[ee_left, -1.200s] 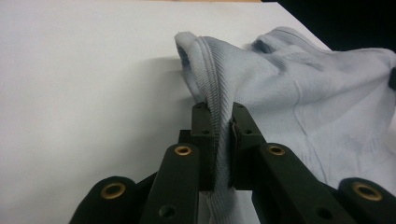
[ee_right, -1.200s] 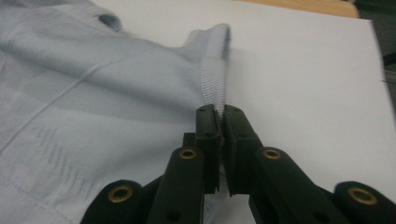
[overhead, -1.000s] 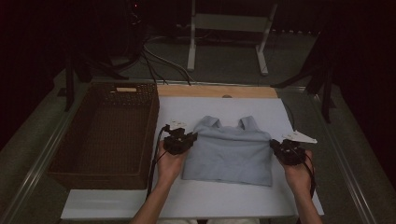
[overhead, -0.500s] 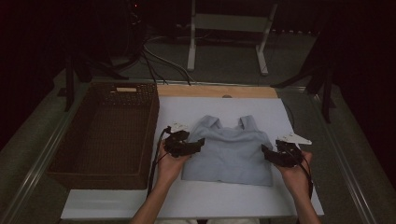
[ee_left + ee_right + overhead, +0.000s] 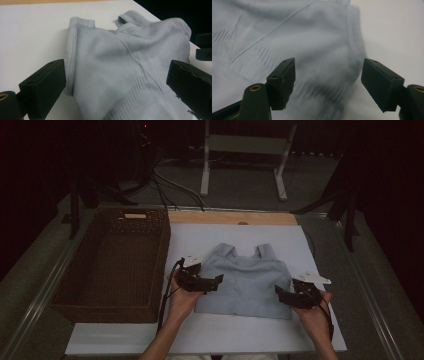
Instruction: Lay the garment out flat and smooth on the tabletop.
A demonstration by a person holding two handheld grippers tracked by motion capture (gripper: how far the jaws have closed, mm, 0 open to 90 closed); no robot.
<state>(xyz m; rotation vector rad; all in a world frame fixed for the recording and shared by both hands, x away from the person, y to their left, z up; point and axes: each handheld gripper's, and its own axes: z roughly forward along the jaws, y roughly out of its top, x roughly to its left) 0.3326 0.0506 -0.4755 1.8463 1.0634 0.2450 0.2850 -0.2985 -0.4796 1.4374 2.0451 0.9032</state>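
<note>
Nearest the table's front edge, two forearms come in from below in the high view, each hand holding a gripper over the white board [image 5: 210,335] that covers the table top. The left gripper [image 5: 218,280] sits at the left side of the pale blue garment [image 5: 245,280], and the right gripper [image 5: 278,292] at the garment's right front corner. Both point inward, toward each other, across the cloth.

The left gripper view shows what the high view cannot: its jaws stand wide apart, having just been opening, with the garment's ribbed left hem [image 5: 71,65] lying loose between them and neither pad pressing on it. At that view's right edge the tips of the other gripper show, dark against the board.

In the right gripper view the jaws have also just been opening and stand well apart. The garment's right hem [image 5: 355,50] lies flat between them, untouched, with bare white board to its right.

Only the high view gives the whole layout. The garment lies spread flat near the middle of the board, its two shoulder straps [image 5: 227,251] pointing to the far edge. A dark wicker basket [image 5: 80,270] stands along the board's left edge, and a wooden strip [image 5: 230,217] runs along the far edge.
</note>
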